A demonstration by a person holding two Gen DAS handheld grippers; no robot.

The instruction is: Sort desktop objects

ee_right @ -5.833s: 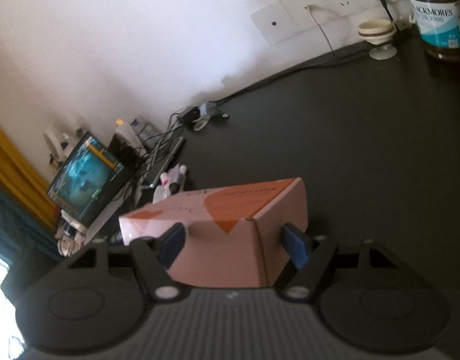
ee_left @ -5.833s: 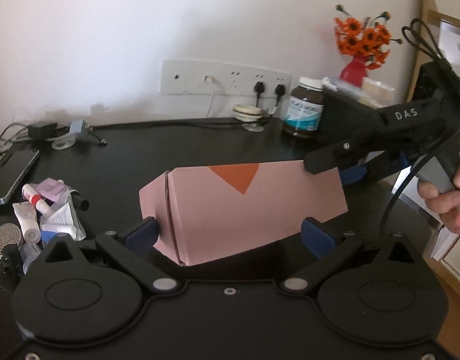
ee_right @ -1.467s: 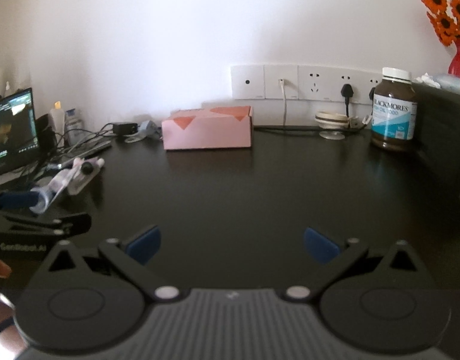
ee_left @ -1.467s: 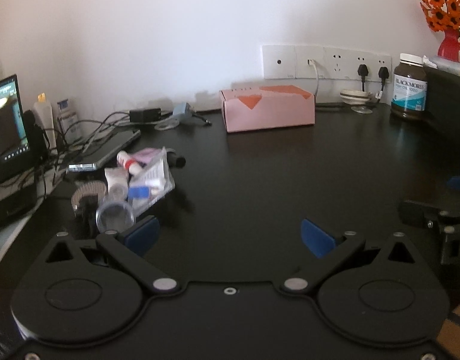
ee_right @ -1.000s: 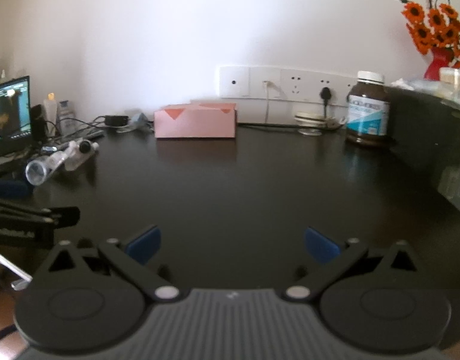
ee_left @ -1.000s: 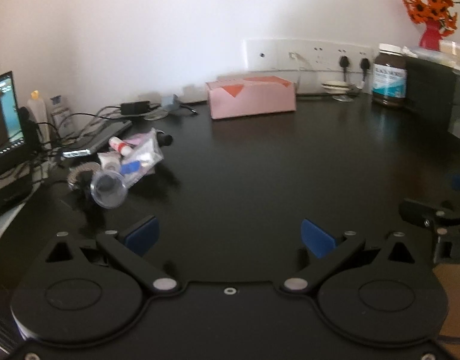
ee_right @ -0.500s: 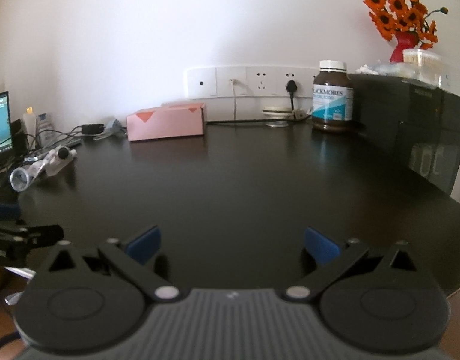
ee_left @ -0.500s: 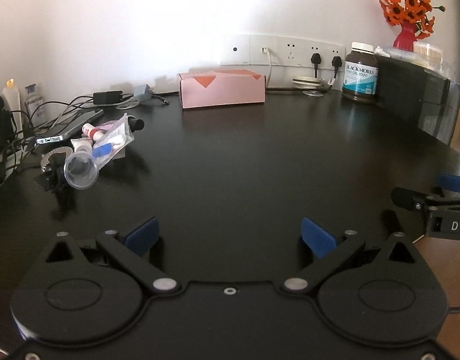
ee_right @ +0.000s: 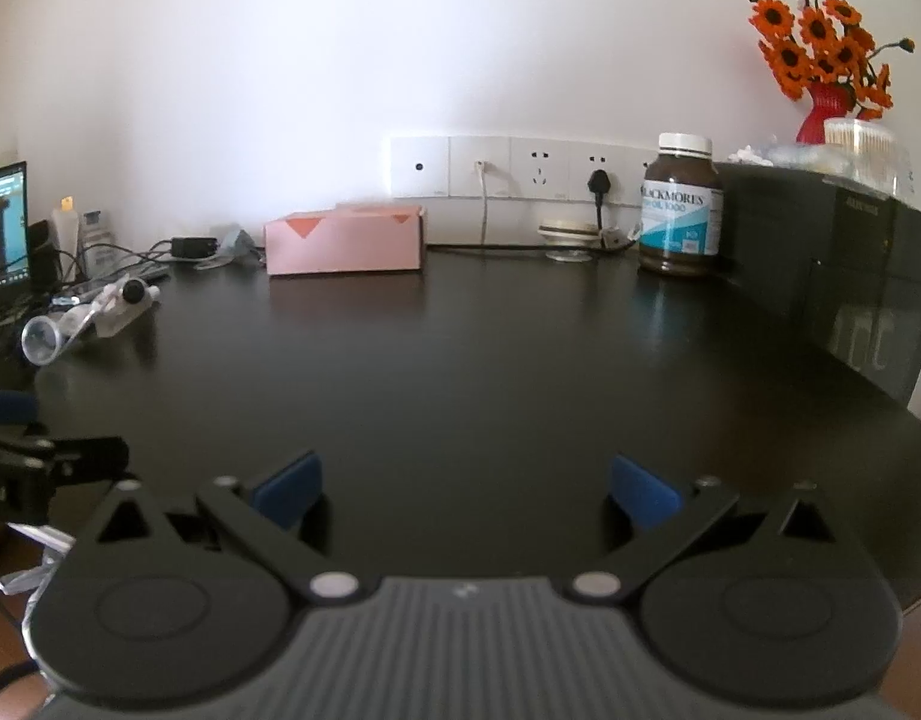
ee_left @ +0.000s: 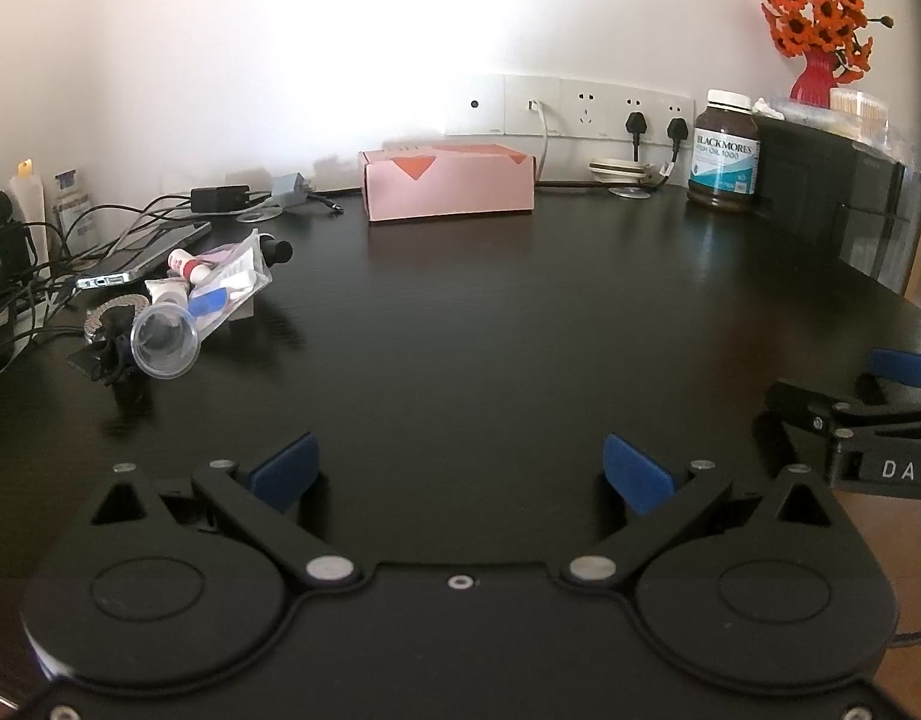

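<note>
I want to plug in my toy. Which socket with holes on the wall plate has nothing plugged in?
The third panel, between the white cable's panel and the black plug. Its holes are bare.

Pink box [ee_left: 449, 189] upright, nr wall, prob. shut

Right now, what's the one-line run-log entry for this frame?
left gripper: open, empty | right gripper: open, empty | pink box: at back wall | toiletries pile: left side, unsorted

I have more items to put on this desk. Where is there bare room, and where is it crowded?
Bare: the wide dark middle of the desk, bordered by the pink box behind, the supplement bottle at right and both open hand-held grippers in front. Crowded: the left edge, with the toiletry pile, phone and cables.
</note>
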